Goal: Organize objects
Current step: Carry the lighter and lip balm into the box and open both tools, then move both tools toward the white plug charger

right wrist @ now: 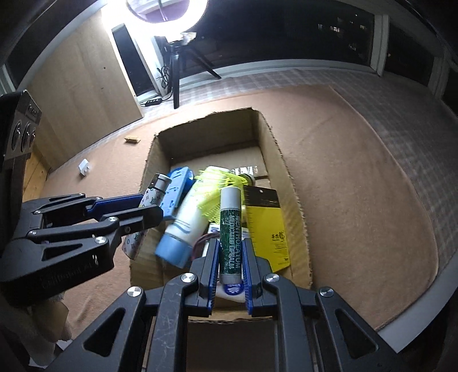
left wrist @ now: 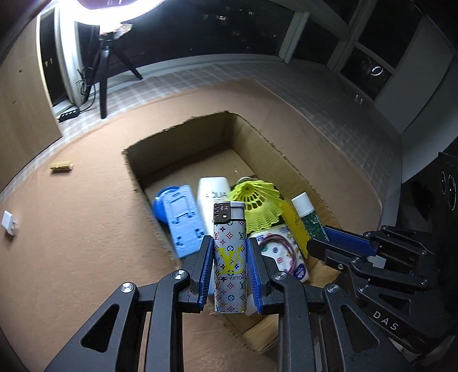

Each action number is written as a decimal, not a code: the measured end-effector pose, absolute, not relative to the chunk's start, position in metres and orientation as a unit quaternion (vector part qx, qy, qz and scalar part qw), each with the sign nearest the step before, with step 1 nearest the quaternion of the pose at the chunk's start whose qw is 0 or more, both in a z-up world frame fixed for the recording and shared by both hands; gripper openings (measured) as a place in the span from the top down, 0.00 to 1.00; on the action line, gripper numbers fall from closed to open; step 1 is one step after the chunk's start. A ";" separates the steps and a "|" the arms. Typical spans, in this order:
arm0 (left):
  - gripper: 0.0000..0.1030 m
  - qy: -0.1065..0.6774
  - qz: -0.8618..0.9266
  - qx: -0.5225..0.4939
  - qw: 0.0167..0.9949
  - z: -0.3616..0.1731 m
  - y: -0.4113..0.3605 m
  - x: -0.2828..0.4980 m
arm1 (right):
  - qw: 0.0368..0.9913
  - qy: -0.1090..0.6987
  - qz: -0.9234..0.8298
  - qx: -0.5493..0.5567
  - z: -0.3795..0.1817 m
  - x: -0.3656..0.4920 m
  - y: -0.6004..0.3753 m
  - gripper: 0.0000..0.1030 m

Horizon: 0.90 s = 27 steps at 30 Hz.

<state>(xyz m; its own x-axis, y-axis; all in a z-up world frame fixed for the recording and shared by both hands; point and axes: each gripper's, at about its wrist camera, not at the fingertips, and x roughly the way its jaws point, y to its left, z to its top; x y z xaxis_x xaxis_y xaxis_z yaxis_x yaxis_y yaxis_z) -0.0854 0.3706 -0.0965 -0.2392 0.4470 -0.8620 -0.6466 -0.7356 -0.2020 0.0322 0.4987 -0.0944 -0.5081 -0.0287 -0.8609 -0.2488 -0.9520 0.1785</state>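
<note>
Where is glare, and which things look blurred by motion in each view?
Left wrist view: the bright ring lamp burns out the top edge; the pale blue plastic stand is smeared, while the patterned lighter is sharp. Right wrist view: the same lamp glares at top; the neon yellow shuttlecock is streaked.

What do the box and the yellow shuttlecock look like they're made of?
Box: corrugated cardboard, matte brown; its cut rim is ragged and fluted. Shuttlecock: apparently moulded plastic, neon yellow with a slight sheen; the skirt is an open ribbed lattice, not feathers. Its cork or foam tip is not clearly shown.
</note>
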 end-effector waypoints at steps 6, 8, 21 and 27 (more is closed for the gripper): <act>0.75 0.107 0.780 -0.509 0.349 -0.100 0.377 -0.084 | 0.059 0.141 0.855 -0.495 -0.097 0.031 0.500 0.86; 0.73 0.106 0.780 -0.510 0.348 -0.098 0.374 -0.085 | 0.057 0.141 0.855 -0.495 -0.098 0.030 0.499 0.85; 0.65 0.082 0.802 -0.502 0.313 -0.084 0.310 -0.102 | 0.045 0.150 0.866 -0.476 -0.084 0.015 0.478 0.63; 0.63 0.059 0.814 -0.505 0.280 -0.083 0.253 -0.114 | 0.008 0.140 0.874 -0.465 -0.075 -0.011 0.445 0.63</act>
<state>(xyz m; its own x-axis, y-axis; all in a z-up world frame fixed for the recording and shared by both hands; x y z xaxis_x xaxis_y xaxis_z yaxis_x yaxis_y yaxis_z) -0.1145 0.2530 -0.0826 -0.3336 0.3956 -0.8557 -0.5157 -0.8364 -0.1856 -0.0110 0.4453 -0.0749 -0.5676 -0.1163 -0.8150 -0.1434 -0.9609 0.2370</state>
